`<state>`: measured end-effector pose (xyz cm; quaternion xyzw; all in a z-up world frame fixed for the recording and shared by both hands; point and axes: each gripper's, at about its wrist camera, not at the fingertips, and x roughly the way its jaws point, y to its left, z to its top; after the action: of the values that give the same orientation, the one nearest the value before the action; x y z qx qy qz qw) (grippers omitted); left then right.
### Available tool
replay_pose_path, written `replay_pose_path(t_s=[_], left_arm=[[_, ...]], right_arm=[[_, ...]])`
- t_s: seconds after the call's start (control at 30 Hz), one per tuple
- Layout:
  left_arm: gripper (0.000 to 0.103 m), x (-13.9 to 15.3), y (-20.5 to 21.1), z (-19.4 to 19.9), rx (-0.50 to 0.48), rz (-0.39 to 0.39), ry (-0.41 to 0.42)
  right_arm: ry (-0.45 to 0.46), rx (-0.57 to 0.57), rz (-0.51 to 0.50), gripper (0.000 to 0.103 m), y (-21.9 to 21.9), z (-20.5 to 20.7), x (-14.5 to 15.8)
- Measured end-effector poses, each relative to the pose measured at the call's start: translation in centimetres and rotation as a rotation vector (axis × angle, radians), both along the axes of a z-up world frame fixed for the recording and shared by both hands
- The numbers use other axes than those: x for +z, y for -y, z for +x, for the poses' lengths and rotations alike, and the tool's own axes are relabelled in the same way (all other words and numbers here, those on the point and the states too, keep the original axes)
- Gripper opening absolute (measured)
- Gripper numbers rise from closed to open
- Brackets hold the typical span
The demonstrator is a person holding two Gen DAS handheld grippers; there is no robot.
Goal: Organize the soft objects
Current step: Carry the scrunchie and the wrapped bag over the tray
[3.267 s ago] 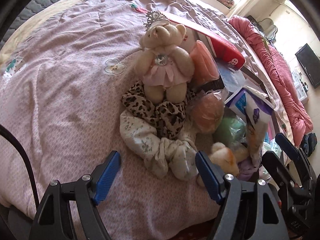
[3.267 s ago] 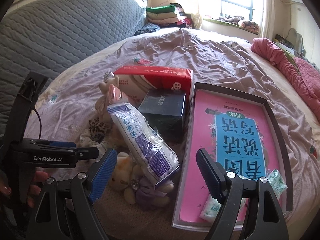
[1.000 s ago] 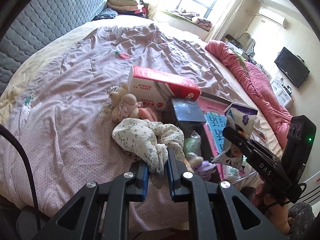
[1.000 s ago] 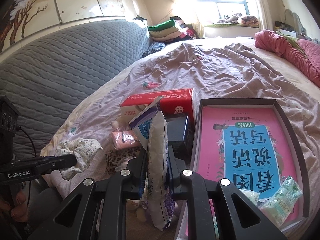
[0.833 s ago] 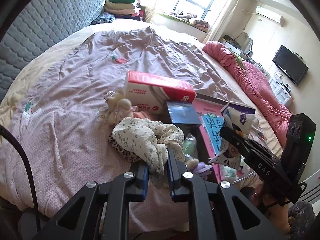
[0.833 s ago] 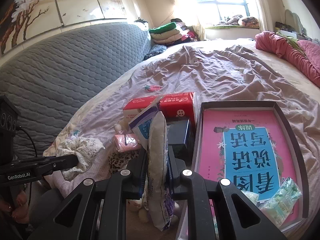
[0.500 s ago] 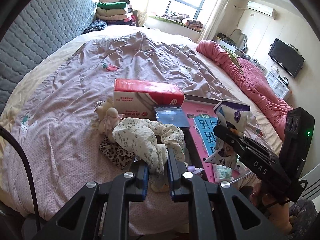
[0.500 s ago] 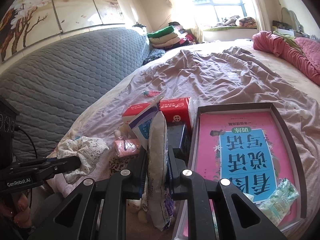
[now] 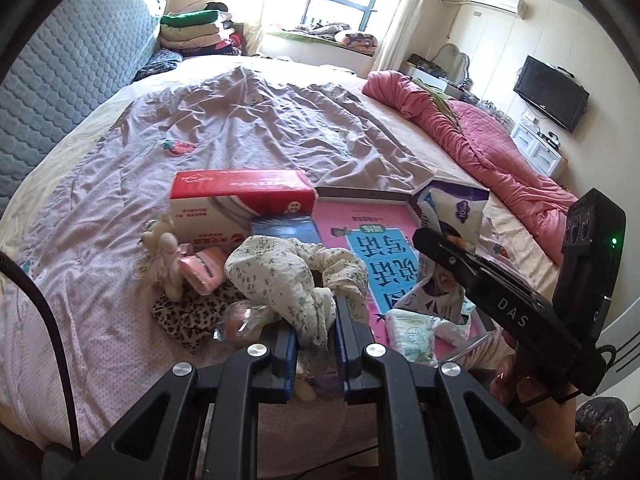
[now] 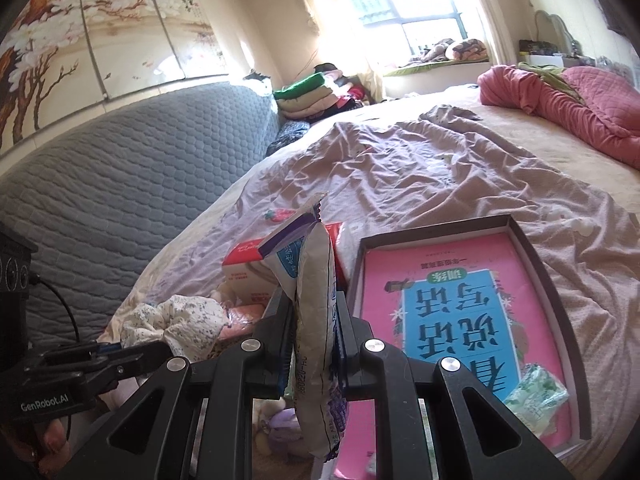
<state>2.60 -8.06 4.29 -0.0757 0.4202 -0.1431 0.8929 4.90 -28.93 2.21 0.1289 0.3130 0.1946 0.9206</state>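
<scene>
— My left gripper (image 9: 316,332) is pinching the floral scrunchie (image 9: 288,276) by one fold, lifted above the pile on the bed (image 9: 248,132); my right gripper (image 10: 310,344) is clamping the purple-and-white packet (image 10: 316,300) upright beside the dark tray (image 10: 540,264).

— What's worrying you?

— The fold is thin, so the scrunchie may be slipping out, and the packet's loose lower end could be snagging the tray's wall.
</scene>
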Motion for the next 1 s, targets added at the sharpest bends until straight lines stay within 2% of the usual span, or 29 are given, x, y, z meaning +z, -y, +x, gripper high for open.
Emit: replay_pose_path(t_s=[0.57, 1.0], left_arm=[[0.016, 0.0, 5.7, 2.1, -0.095, 0.01, 0.004], [0.016, -2.1, 8.8, 4.1, -0.132, 0.02, -0.038]], right_arm=[[0.015, -0.148, 0.06, 0.018, 5.5, -0.1, 0.6], [0.013, -0.24, 0.051, 0.018, 8.5, 0.0, 0.2]])
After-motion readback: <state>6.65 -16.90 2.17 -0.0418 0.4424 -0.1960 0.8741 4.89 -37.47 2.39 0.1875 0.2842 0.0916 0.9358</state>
